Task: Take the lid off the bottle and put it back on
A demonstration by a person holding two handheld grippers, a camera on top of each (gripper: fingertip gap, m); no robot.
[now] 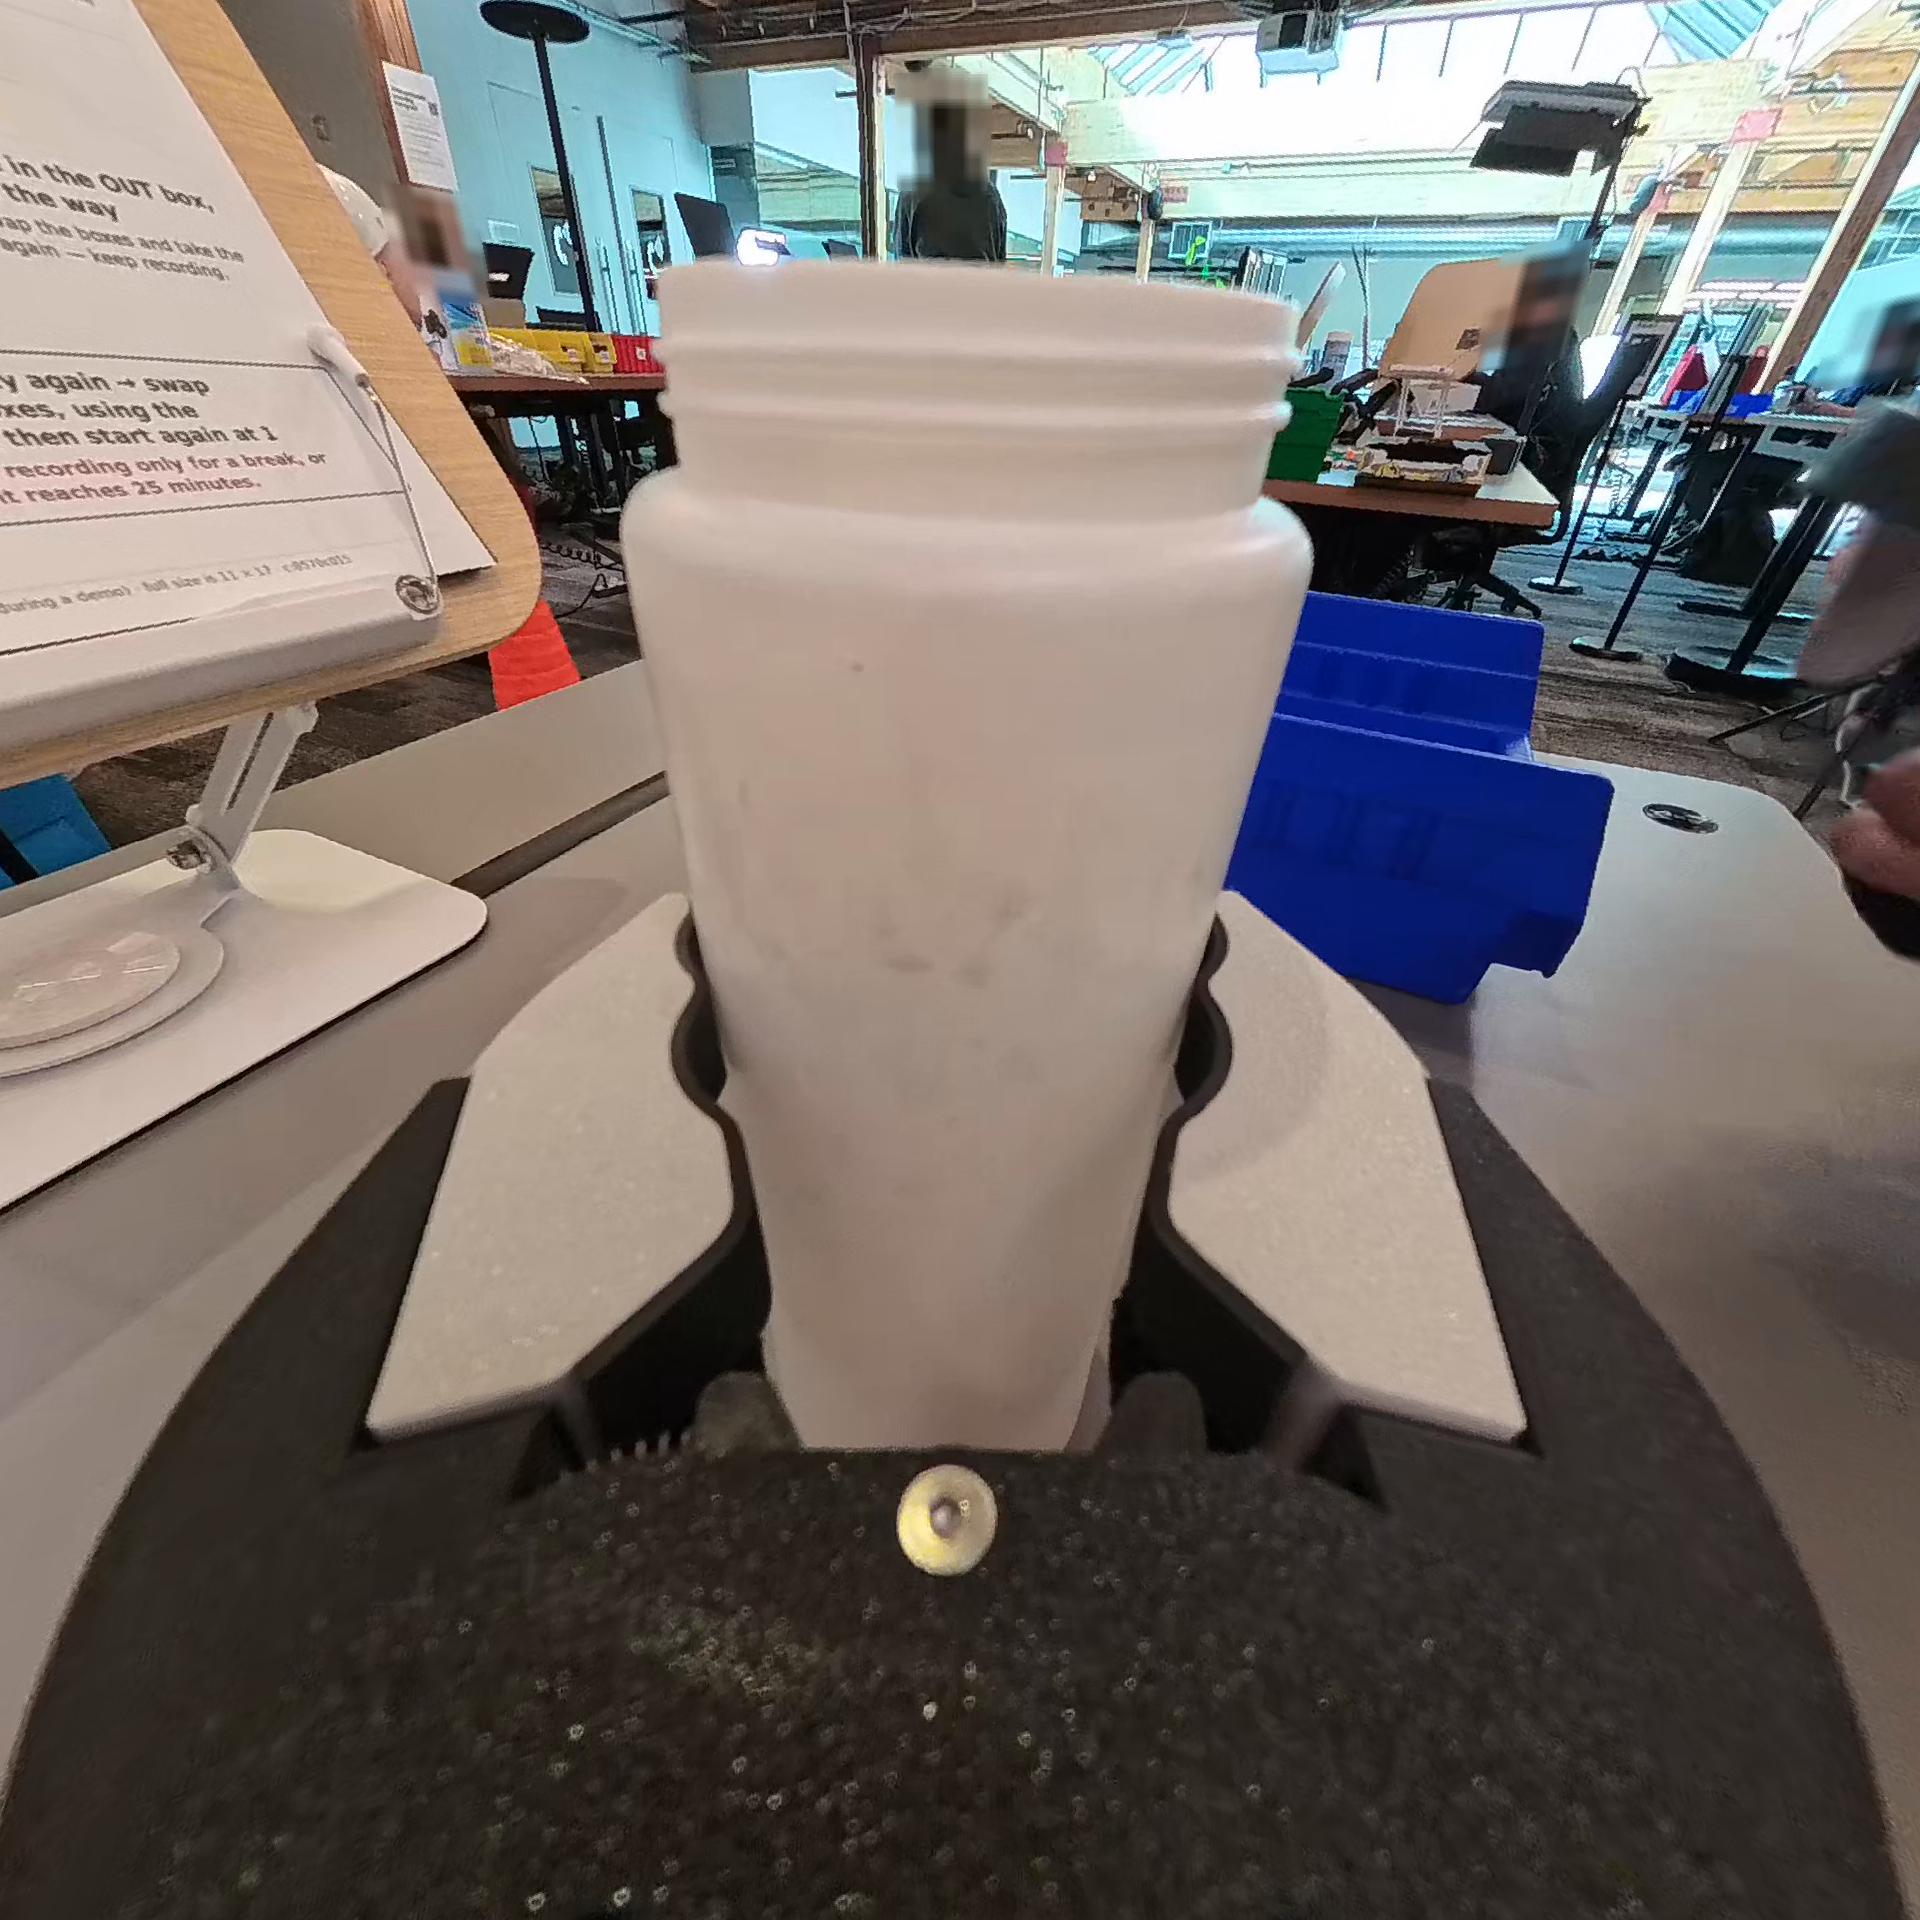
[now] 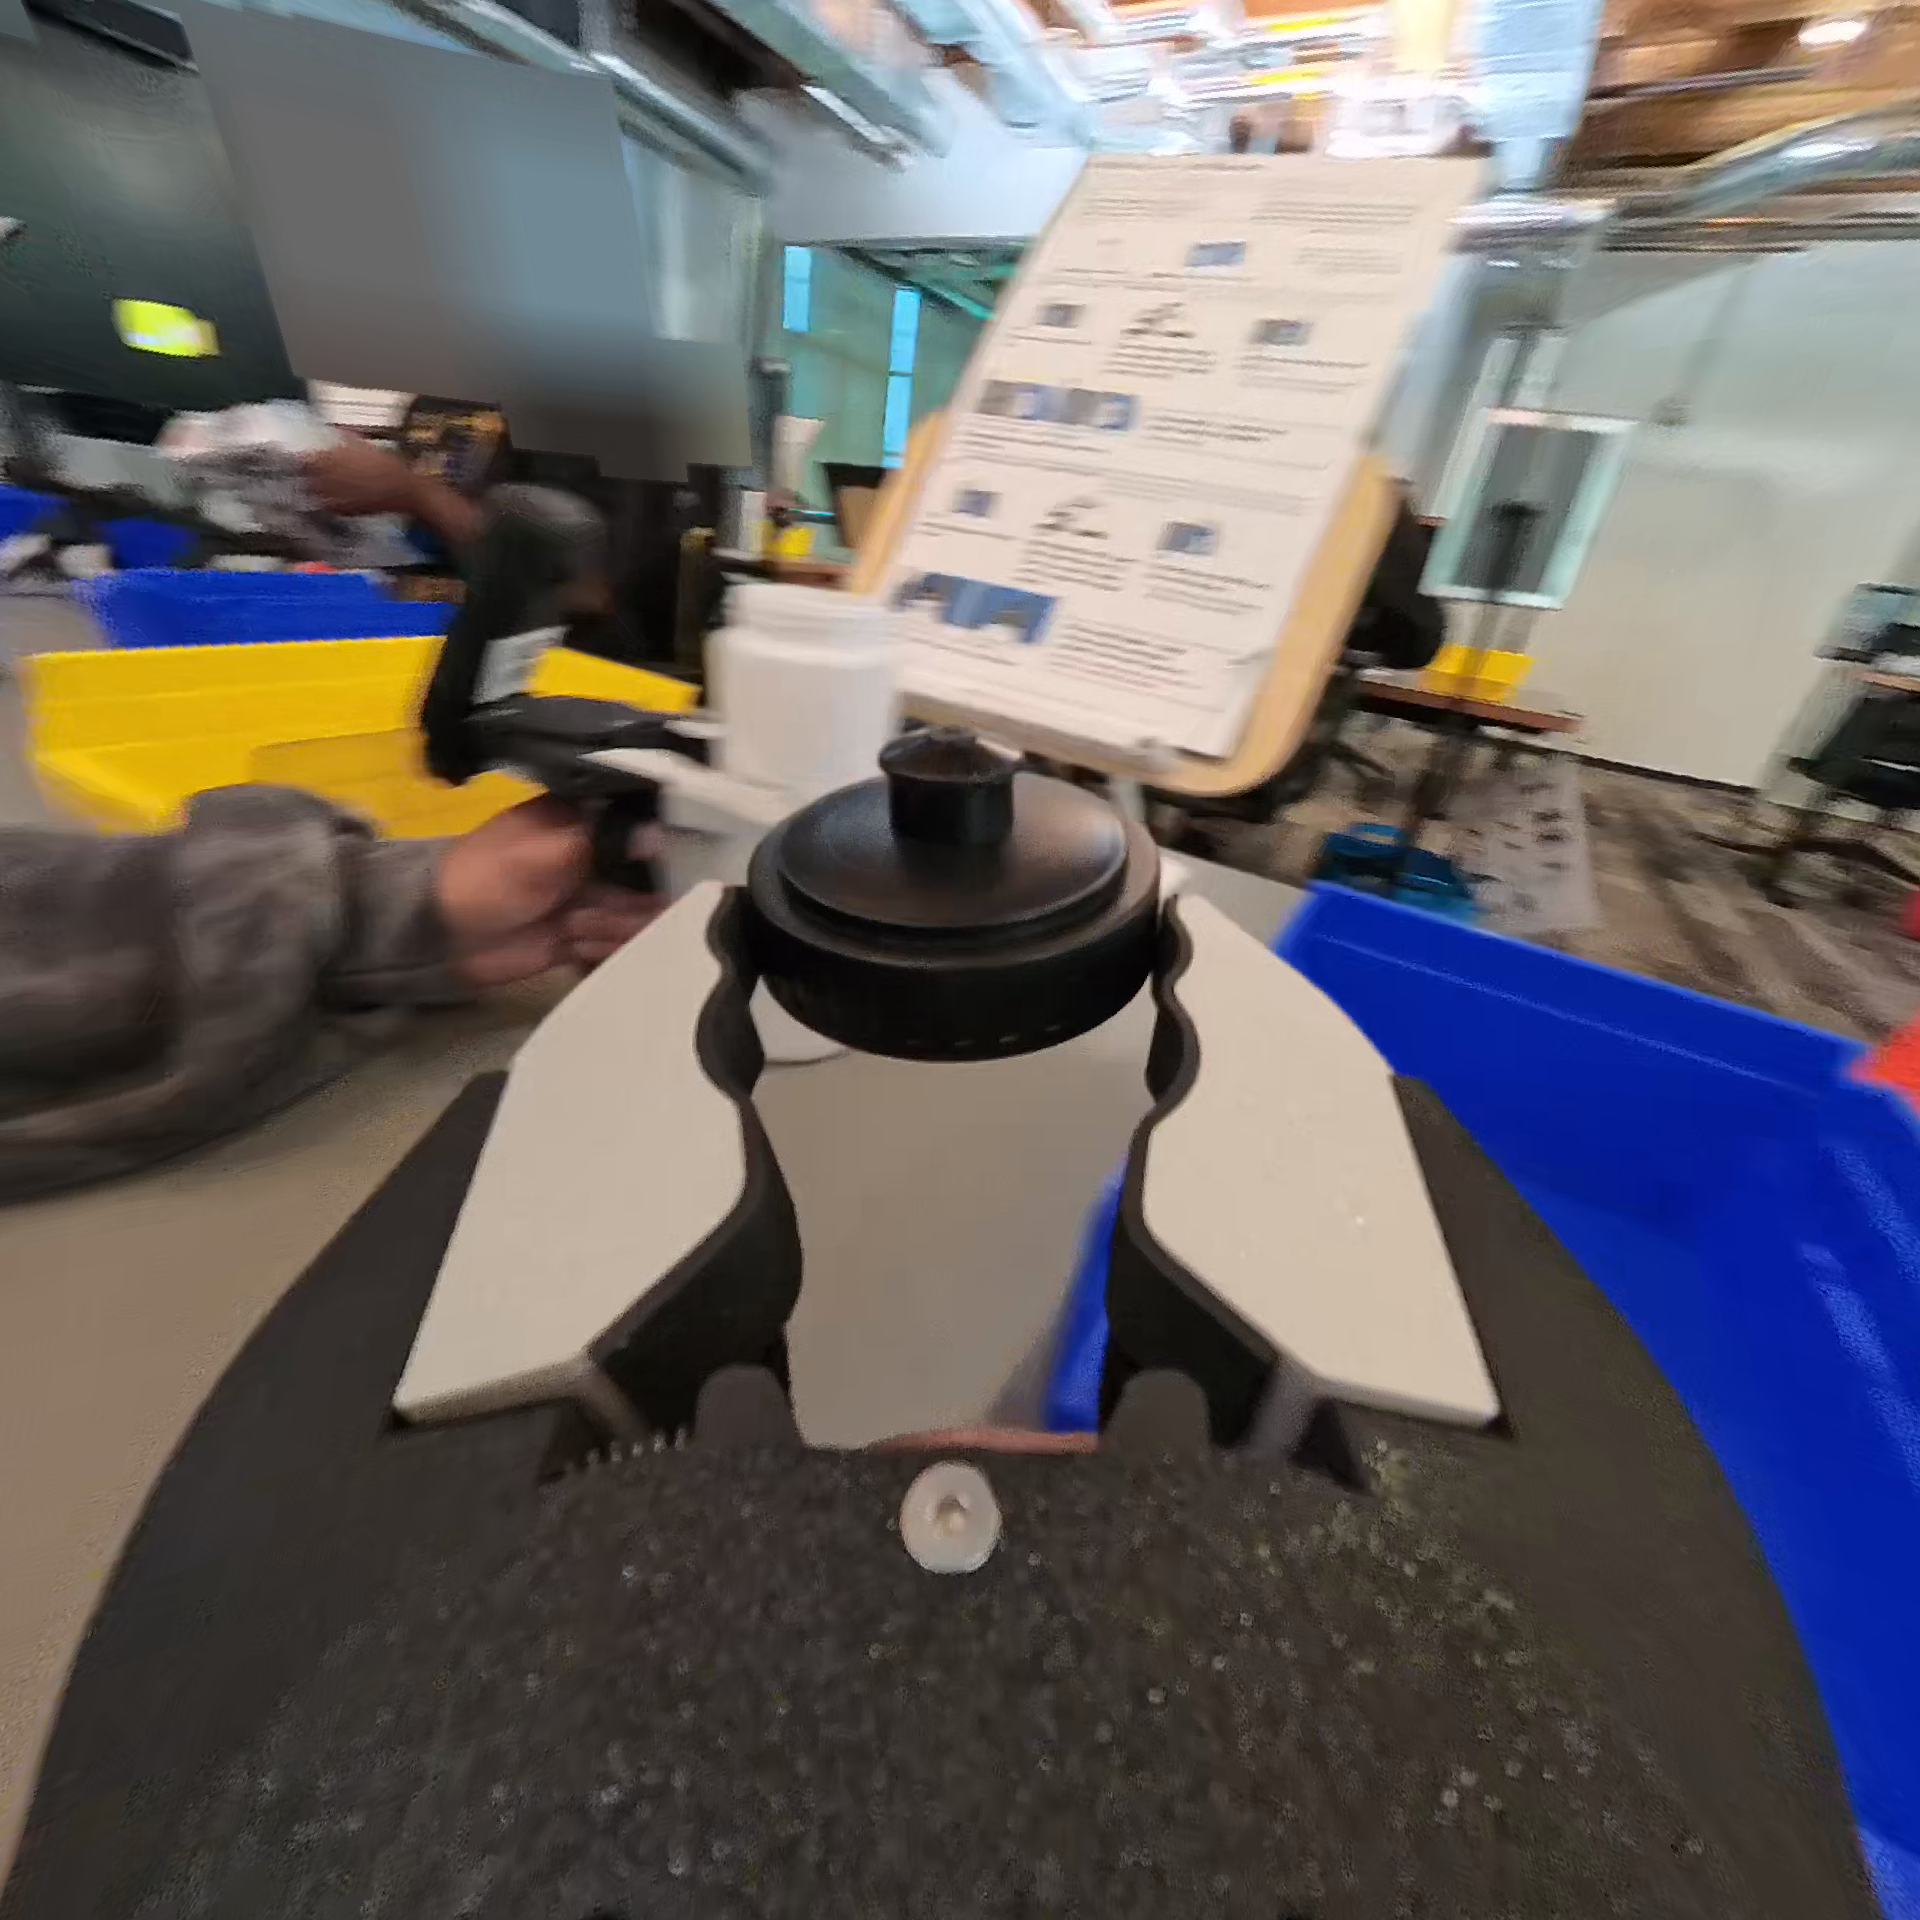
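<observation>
Left gripper [image 1: 951,966]: black speckled body, two pale grey flat-topped fingers [image 1: 582,1174] with black wavy inner edges, brass-coloured screw [image 1: 947,1519] at 6 o'clock of the gap. Right gripper [image 2: 948,935]: same build, white screw [image 2: 950,1529], small gear teeth at 7 o'clock by finger base. Grey mottled sleeve [image 2: 177,935] at 9 o'clock.

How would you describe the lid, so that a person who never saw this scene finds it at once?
Find the tilted instruction board on its stand. In front of it, the right claw pinches the lid at its tips. It is the only black round piece, with a small knob on top.
</observation>
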